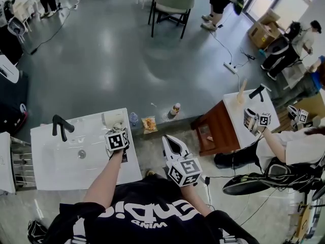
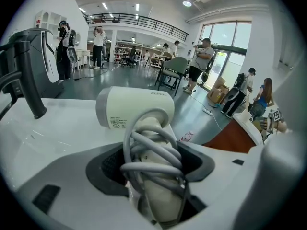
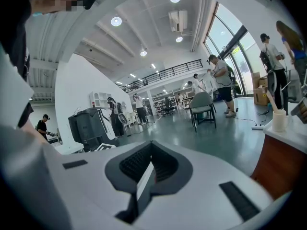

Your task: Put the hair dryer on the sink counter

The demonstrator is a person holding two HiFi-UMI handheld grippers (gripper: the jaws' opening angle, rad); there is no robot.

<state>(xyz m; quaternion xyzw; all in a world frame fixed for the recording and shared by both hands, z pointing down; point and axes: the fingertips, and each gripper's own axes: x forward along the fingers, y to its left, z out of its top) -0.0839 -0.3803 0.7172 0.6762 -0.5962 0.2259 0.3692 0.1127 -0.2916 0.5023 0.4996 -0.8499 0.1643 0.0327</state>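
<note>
The white sink counter (image 1: pixel 51 172) fills the left of the head view, with the black faucet (image 1: pixel 61 127) standing at the basin's far left. At the counter's far right corner lies the hair dryer (image 1: pixel 115 120), and the left gripper (image 1: pixel 117 130) reaches onto it from the near side.

In the left gripper view the dryer's handle, wound in its grey cord, sits right between the jaws. They stand wide, but the handle and cord fill the gap and both pads look pressed against the coils, so I read this as a grip on the handle. The handle's long axis runs straight along the gripper, pointing away from the person. The cream barrel (image 2: pixel 136 107) lies crosswise at the far end, its labelled end to the left, and seems to rest on the counter top, though I cannot be sure it is touching.

The dryer is thus already over the counter. The next move likely turns on letting go and drawing back along the handle's line.

Further right, off the counter's right edge, the right gripper (image 1: pixel 169 141) hangs over the floor, jaws together on nothing, farther from the dryer than the left
</note>
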